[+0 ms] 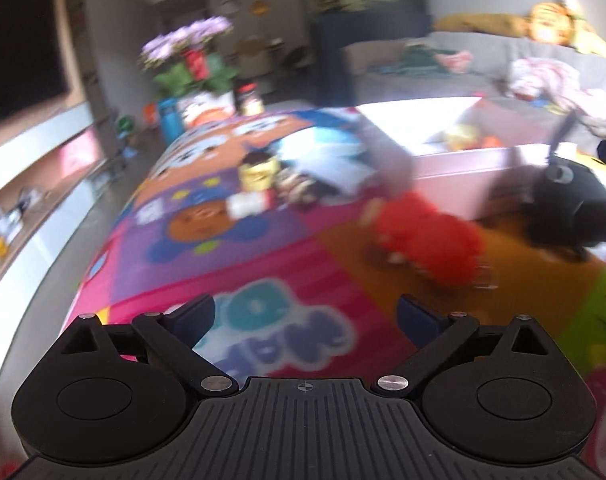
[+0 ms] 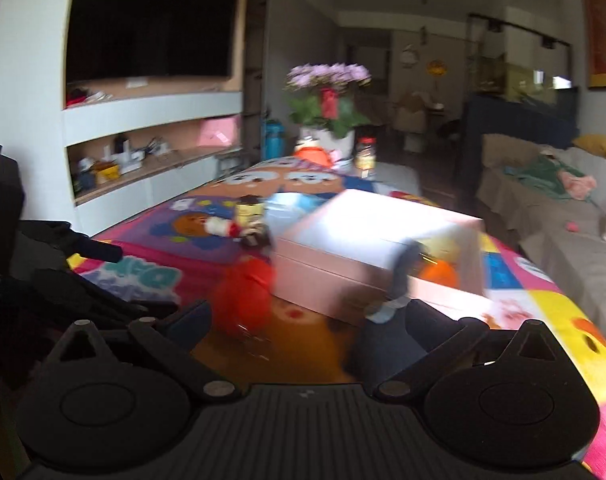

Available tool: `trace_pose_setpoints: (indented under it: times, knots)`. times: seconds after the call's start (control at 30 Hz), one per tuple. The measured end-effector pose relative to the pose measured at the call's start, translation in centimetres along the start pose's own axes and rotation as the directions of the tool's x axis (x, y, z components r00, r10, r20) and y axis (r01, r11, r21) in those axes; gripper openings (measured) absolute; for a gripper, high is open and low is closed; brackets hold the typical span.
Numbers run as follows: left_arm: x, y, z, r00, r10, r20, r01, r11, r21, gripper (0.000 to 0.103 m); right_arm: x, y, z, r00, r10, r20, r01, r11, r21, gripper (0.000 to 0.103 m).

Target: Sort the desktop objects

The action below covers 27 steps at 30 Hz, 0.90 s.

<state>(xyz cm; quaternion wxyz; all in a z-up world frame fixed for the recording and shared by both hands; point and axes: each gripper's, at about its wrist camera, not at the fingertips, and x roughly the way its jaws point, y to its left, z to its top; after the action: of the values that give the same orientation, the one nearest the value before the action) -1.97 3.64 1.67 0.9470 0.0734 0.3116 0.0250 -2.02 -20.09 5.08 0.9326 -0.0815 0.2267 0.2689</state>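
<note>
Jaws on both the left gripper [image 1: 306,314] and the right gripper [image 2: 309,318] stand wide and empty. Judging by this, a pick comes next: the red plush toy [image 1: 427,236] lies on the surface at one o'clock of the left gripper, beside the pink box [image 2: 367,248] at twelve.

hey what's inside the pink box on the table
The pink box is open. Inside, something yellow and something orange show, too blurred to name. The box's walls hide the rest of the inside.
</note>
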Motion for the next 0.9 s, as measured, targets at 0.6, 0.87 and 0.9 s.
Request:
trace_pose_setpoints:
  times: [0.6, 0.87, 0.9]
  knots:
    - [-1.3, 3.2, -0.4, 0.999, 0.042, -0.004, -0.042, 0.997, -0.064, 0.101, 9.4, 3.7, 0.7, 0.955, 0.12, -0.27, -0.132, 0.991, -0.028, 0.051]
    - [-3.0, -2.7, 1.5, 0.973, -0.213, 0.084, 0.209, 0.977, 0.05, 0.102, -1.6, -1.1, -4.0, 0.957, 0.052, -0.286, -0.067, 0.997, -0.043, 0.051]
    - [-3.1, -4.0, 1.8, 0.962, -0.255, 0.092, 0.249, 0.965, 0.079, 0.102, -2.5, -1.9, -4.6, 0.959, 0.013, -0.285, -0.025, 0.999, -0.038, 0.051]
